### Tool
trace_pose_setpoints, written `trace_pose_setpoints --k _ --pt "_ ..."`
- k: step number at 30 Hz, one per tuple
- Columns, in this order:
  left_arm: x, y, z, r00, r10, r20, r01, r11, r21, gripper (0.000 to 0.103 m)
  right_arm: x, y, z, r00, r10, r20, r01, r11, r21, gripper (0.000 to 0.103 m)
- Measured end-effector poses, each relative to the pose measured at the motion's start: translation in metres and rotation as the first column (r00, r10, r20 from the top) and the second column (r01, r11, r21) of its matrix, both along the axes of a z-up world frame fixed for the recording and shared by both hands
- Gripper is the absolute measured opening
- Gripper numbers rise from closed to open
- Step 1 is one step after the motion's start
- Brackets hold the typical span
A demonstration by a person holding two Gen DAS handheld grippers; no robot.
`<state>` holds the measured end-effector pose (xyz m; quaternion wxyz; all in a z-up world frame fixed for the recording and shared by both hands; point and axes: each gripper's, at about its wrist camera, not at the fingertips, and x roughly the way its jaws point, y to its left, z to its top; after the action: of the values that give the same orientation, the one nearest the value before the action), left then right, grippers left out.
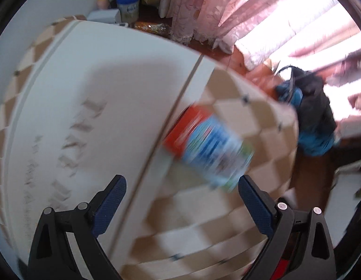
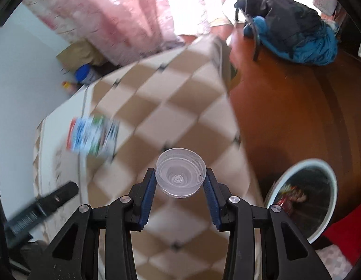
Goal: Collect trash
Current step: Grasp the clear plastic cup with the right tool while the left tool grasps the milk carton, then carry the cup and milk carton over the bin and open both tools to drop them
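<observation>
Right gripper (image 2: 180, 182): you are gripping a clear plastic cap (image 2: 181, 172) between the blue pads, fingers nearly closed and pressing on its two sides; the open side is facing the camera.
Left gripper (image 1: 181, 200): your fingers are standing wide apart with nothing between them, pointing steeply down at the desk (image 1: 110, 88).
Carton (image 1: 208, 147): a red, blue and white drink carton is lying on its side on the checked cloth (image 2: 175, 107), just ahead of the left fingers and nearer the right-hand one; it is blurred, so I cannot tell whether it is crushed or intact.
Bin (image 2: 329, 175): a white-rimmed bin is standing on the brown floor beside the desk edge, to the lower right of the held cap, with some colourful rubbish already showing inside.
Step in hand (judgement): you are probably carrying the cap to the bin while lining the left gripper up on the carton.
Doing it well: keep the squeeze even, since the cap is thin and slick and could pop out; bring it fully over the bin's opening before you are letting go.
Left approach: centre the carton between the fingers and straddle its narrower faces.
Risk: the cloth may bunch under a low finger.
</observation>
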<state>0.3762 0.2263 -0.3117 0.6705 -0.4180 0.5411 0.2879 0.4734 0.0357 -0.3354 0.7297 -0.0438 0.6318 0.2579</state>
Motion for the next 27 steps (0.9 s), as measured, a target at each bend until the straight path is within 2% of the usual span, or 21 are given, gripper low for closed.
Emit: trace_pose_setpoints --k 3,5,7,8,11,13,14,15,17,18,19,21,22,23,24,25,27 --pt "0.019 0.011 -0.009 0.997 0.076 0.003 -0.075 0.994 -0.084 0.098 0.024 0.013 0.000 0.999 0.004 0.034 -0.003 0.999 -0.035 0.043" --pt "0.029 0.015 -0.013 0.995 0.103 0.002 -0.102 0.990 -0.099 0.096 0.035 0.021 -0.001 0.999 0.006 0.047 -0.003 0.999 -0.054 0.043" --pt "0.035 0.009 -0.011 0.996 0.085 -0.027 -0.087 0.994 -0.067 0.075 0.043 0.027 -0.005 0.999 0.003 0.049 0.000 0.998 -0.062 0.043" --pt "0.039 0.006 -0.010 0.997 0.052 -0.050 -0.053 0.998 -0.028 0.059 0.046 0.028 -0.006 0.999 0.004 0.046 -0.001 0.998 -0.063 0.043" --pt "0.044 -0.006 -0.002 0.996 -0.055 -0.071 0.059 0.997 0.056 0.058 0.052 0.028 -0.010 0.999 0.002 0.038 0.000 0.998 -0.064 0.043" --pt "0.044 -0.019 0.005 0.979 -0.181 -0.089 0.192 0.971 0.139 0.057 0.052 0.026 -0.013 1.000 0.002 0.024 -0.001 0.999 -0.054 0.043" --pt "0.043 -0.026 0.007 0.961 -0.248 -0.120 0.267 0.947 0.180 0.057 0.050 0.025 -0.013 1.000 0.008 0.020 -0.007 0.999 -0.045 0.043" --pt "0.040 -0.034 0.009 0.929 -0.331 -0.167 0.363 0.902 0.234 0.057 0.047 0.025 -0.013 1.000 0.015 0.017 -0.014 0.999 -0.041 0.043" --pt "0.032 -0.037 0.007 0.892 -0.403 -0.206 0.445 0.862 0.242 0.058 0.041 0.023 -0.014 0.999 0.030 0.011 -0.030 0.999 -0.033 0.043" --pt "0.026 -0.036 0.004 0.889 -0.408 -0.208 0.450 0.863 0.230 0.058 0.036 0.021 -0.013 0.999 0.041 0.007 -0.041 0.999 -0.027 0.043" --pt "0.020 -0.033 0.000 0.890 -0.401 -0.216 0.442 0.874 0.201 0.058 0.032 0.021 -0.014 0.999 0.051 0.005 -0.051 0.998 -0.025 0.043" --pt "0.011 -0.027 -0.015 0.905 -0.364 -0.221 0.397 0.909 0.125 0.059 0.024 0.018 -0.013 0.998 0.064 0.002 -0.064 0.998 -0.016 0.043" --pt "0.010 -0.027 -0.011 0.917 -0.351 -0.189 0.382 0.909 0.167 0.059 0.021 0.018 -0.012 0.998 0.069 0.004 -0.069 0.997 -0.015 0.043" --pt "0.008 -0.028 -0.010 0.919 -0.337 -0.204 0.374 0.909 0.181 0.053 0.018 0.017 -0.011 0.997 0.073 0.008 -0.072 0.997 -0.015 0.043" --pt "0.004 -0.029 -0.010 0.927 -0.328 -0.183 0.358 0.918 0.172 0.049 0.014 0.017 -0.011 0.997 0.077 0.012 -0.077 0.997 -0.017 0.043" --pt "0.001 -0.031 -0.007 0.934 -0.316 -0.166 0.343 0.924 0.171 0.049 0.012 0.016 -0.010 0.997 0.078 0.011 -0.077 0.997 -0.017 0.043" --pt "-0.009 -0.040 0.004 0.940 -0.305 -0.154 0.333 0.916 0.222 0.049 0.007 0.013 -0.006 0.997 0.077 0.015 -0.076 0.997 -0.018 0.043"
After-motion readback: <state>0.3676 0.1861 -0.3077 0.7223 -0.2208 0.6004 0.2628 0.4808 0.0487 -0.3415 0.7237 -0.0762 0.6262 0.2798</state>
